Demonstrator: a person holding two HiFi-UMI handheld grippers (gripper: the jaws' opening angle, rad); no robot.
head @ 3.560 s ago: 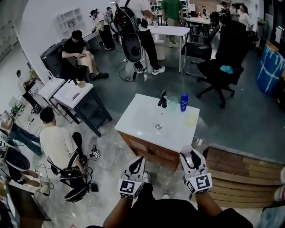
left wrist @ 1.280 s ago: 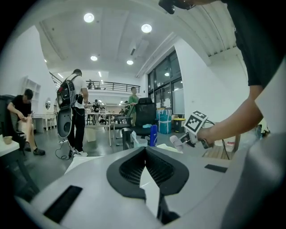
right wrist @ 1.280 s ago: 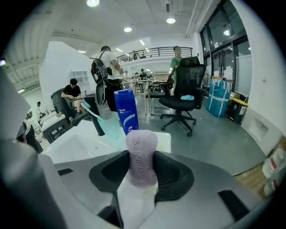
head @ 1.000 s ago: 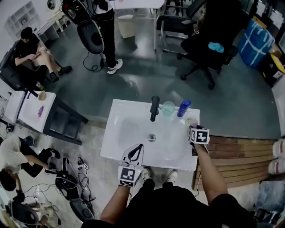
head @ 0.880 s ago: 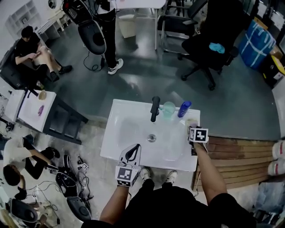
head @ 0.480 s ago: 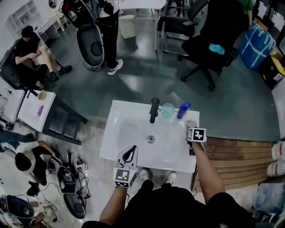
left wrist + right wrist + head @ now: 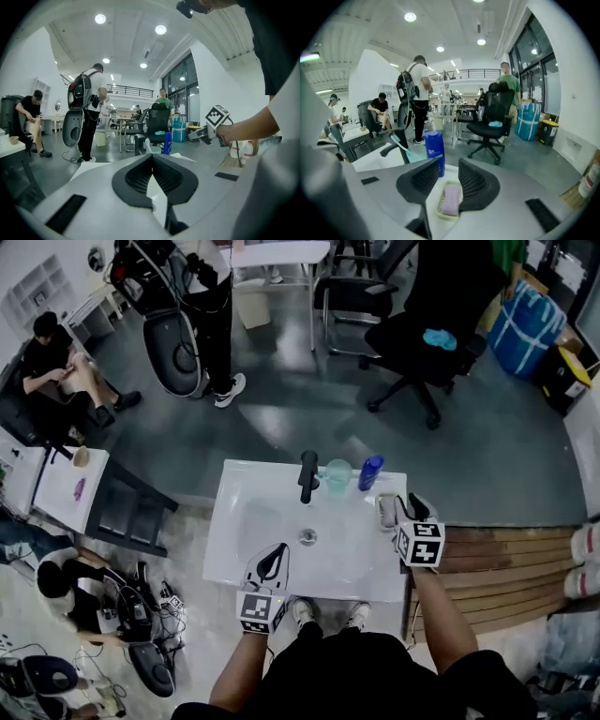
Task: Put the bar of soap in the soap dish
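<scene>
Counts: one bar of soap (image 7: pixel 451 199), one soap dish (image 7: pixel 446 216), one blue bottle (image 7: pixel 434 152), one cup (image 7: pixel 337 474), one toothbrush (image 7: pixel 401 146). One white sink surface (image 7: pixel 244 540) with one black faucet (image 7: pixel 307 474) and one drain (image 7: pixel 307 536). One black office chair (image 7: pixel 412 343), one blue cloth (image 7: pixel 438 337).

A white sink (image 7: pixel 242 554) has a black tap (image 7: pixel 307 474) at the back. A green cup (image 7: pixel 338 474) stands just beside the tap, then a blue bottle (image 7: pixel 370 472). A black chair (image 7: pixel 422 343) stands well behind.
</scene>
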